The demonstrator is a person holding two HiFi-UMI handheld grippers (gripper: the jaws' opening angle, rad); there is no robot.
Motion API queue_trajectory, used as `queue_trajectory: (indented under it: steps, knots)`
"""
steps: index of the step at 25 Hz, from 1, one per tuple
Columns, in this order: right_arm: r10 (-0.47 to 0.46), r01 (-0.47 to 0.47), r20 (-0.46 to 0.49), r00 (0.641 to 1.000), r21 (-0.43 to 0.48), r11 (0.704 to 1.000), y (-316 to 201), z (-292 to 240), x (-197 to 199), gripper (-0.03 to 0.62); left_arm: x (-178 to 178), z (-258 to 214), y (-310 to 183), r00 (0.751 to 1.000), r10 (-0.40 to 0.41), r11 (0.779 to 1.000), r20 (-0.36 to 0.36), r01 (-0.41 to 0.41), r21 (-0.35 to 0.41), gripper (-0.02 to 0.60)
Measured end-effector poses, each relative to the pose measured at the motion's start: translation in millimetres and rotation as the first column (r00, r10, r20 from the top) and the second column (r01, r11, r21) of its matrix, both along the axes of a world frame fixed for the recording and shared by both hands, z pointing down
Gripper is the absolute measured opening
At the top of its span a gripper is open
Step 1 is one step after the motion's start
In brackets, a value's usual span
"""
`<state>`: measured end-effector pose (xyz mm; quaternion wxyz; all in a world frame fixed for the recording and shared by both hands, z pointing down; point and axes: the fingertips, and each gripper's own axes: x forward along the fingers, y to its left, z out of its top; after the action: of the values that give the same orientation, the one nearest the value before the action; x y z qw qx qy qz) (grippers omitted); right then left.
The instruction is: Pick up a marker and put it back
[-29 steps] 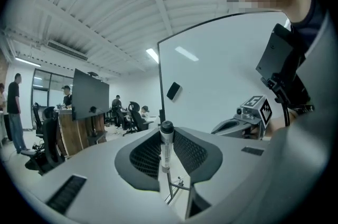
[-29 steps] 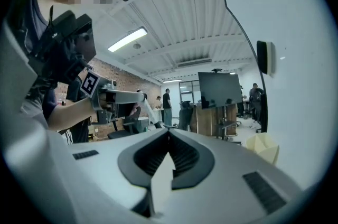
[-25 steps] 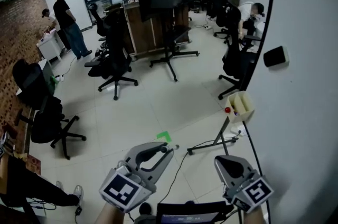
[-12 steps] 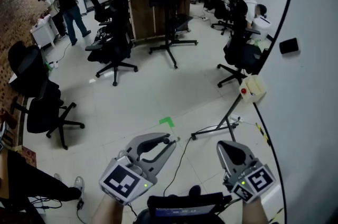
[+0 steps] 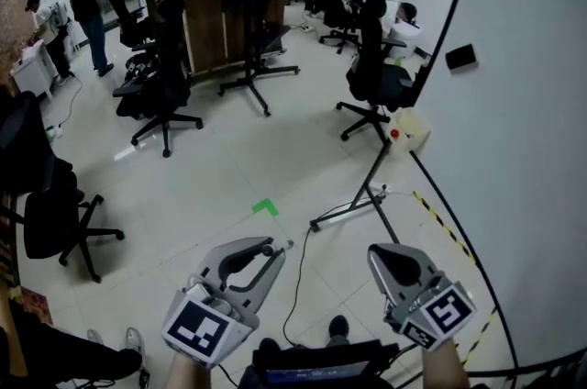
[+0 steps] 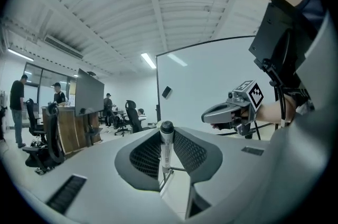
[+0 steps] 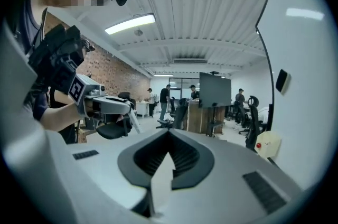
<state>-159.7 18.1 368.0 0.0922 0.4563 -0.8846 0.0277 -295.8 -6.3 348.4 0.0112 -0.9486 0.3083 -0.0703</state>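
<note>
Left tool (image 5: 274,246) pinched the marker (image 6: 166,150) mid-barrel, low centre — probably light, stiff, slippery; right tool (image 7: 169,133) closed, empty.

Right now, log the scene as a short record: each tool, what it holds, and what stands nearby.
left tool: shut on a marker, which stands upright between its jaws
right tool: jaws together, nothing between them
whiteboard: on the right, on a stand
beige box: at the whiteboard's lower edge, with a red round part on it
green tape mark: on the floor ahead of both tools
</note>
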Motion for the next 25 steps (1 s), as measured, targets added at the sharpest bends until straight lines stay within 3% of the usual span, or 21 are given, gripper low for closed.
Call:
queue_trajectory:
  steps: [7,12,18,21,25]
  knots:
    - [0.080,-0.080,-0.027,0.996,-0.010,0.997,49,4,58,0.012,54,-2,40,0.999,0.043,0.999,0.008,-0.043,-0.014,0.071]
    - [0.031,-0.030,-0.012,0.999,0.015,0.999,85,8,114,0.012,113,-11,67,0.999,0.001,1.000,-0.050,-0.001,-0.015,0.071]
    - [-0.027,0.027,0.030,0.999,-0.014,1.000,126,21,192,0.012,192,-7,113,0.997,-0.065,0.997,-0.031,0.063,-0.036,0.071]
    - [-0.069,0.070,0.044,0.997,-0.026,0.997,140,24,210,0.012,213,-8,135,0.994,-0.102,0.994,-0.049,0.100,-0.051,0.071]
    - [-0.128,0.129,0.060,0.990,-0.005,0.992,147,15,214,0.012,221,-13,154,0.991,-0.134,0.991,-0.018,0.134,-0.028,0.071]
